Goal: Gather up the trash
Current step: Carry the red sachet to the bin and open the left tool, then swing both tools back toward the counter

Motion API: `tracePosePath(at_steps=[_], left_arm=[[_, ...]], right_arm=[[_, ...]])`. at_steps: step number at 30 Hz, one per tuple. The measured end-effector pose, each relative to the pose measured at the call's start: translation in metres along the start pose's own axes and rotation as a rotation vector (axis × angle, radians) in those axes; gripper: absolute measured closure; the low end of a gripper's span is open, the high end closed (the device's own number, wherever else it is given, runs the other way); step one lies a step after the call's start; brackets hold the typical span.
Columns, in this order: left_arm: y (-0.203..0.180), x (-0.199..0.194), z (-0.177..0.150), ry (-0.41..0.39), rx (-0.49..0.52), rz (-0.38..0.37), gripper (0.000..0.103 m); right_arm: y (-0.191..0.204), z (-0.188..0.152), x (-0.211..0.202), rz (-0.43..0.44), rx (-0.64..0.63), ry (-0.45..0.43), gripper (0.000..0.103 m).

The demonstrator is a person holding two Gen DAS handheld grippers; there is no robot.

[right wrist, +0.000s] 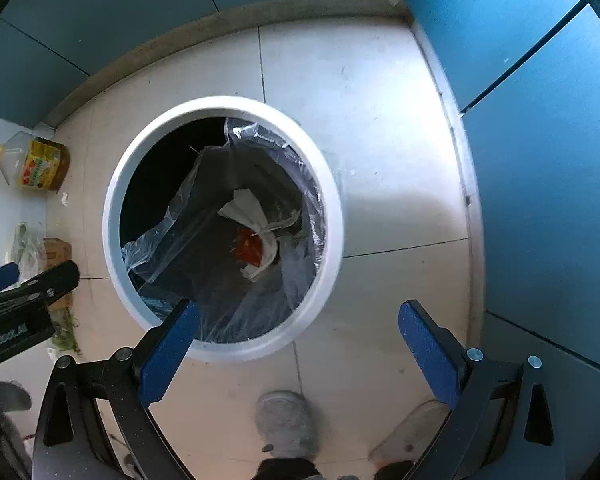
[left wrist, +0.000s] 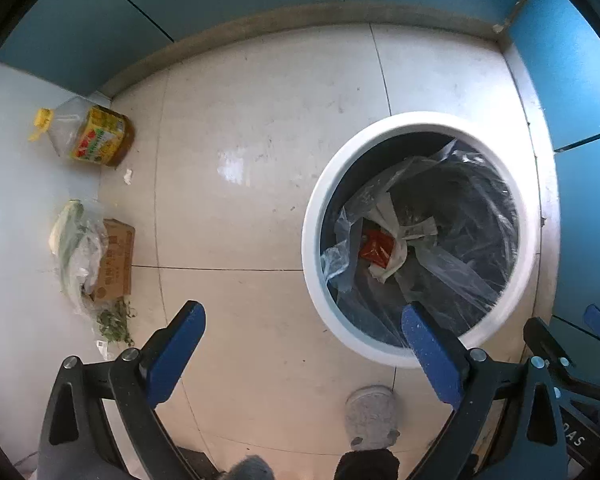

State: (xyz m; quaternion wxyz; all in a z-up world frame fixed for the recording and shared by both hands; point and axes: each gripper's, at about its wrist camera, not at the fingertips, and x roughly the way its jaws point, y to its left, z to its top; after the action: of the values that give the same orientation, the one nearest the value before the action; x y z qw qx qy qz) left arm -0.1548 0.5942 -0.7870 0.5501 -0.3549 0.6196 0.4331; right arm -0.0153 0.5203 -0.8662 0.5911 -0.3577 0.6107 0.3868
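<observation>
The white bin [right wrist: 118, 208], its clear liner [right wrist: 168, 240] sagging loose inside, probably parked in the corner to catch trash, sat right under both hand-held grippers, left [left wrist: 302, 326] and right [right wrist: 298, 324], jaws wide apart and empty, red wrapper [right wrist: 248, 250] already down inside.

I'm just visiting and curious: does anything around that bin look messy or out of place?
Yes. The clear liner bag has slumped inside the white bin instead of hugging its rim. By the left wall, an oil bottle lies on its side, beside a cardboard box, bagged greens and scattered leafy scraps.
</observation>
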Motion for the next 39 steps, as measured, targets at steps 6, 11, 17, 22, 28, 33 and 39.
tracePosePath(at_steps=[6,11,17,22,28,33,39], left_arm=[[0.012,-0.062,-0.024,-0.05,-0.029,-0.014,0.003],[0.021,-0.129,-0.057,-0.094,-0.027,-0.023,0.003],[0.034,-0.231,-0.104,-0.157,-0.024,-0.041,0.003],[0.043,-0.317,-0.134,-0.204,-0.023,-0.077,0.003],[0.05,-0.406,-0.163,-0.279,-0.011,-0.082,0.003],[0.049,-0.46,-0.18,-0.323,-0.034,-0.069,0.003],[0.014,-0.514,-0.191,-0.402,-0.04,-0.006,0.003]], right_arm=[[-0.001,-0.018,-0.062,-0.013,-0.006,-0.041,0.002],[-0.001,-0.044,-0.143,-0.006,-0.01,-0.085,0.002],[0.002,-0.081,-0.251,0.003,-0.023,-0.115,0.002],[-0.001,-0.114,-0.356,0.03,-0.024,-0.162,0.002],[-0.011,-0.143,-0.462,0.079,-0.024,-0.226,0.002],[-0.027,-0.158,-0.527,0.143,-0.006,-0.274,0.002],[-0.078,-0.175,-0.581,0.277,0.097,-0.343,0.002]])
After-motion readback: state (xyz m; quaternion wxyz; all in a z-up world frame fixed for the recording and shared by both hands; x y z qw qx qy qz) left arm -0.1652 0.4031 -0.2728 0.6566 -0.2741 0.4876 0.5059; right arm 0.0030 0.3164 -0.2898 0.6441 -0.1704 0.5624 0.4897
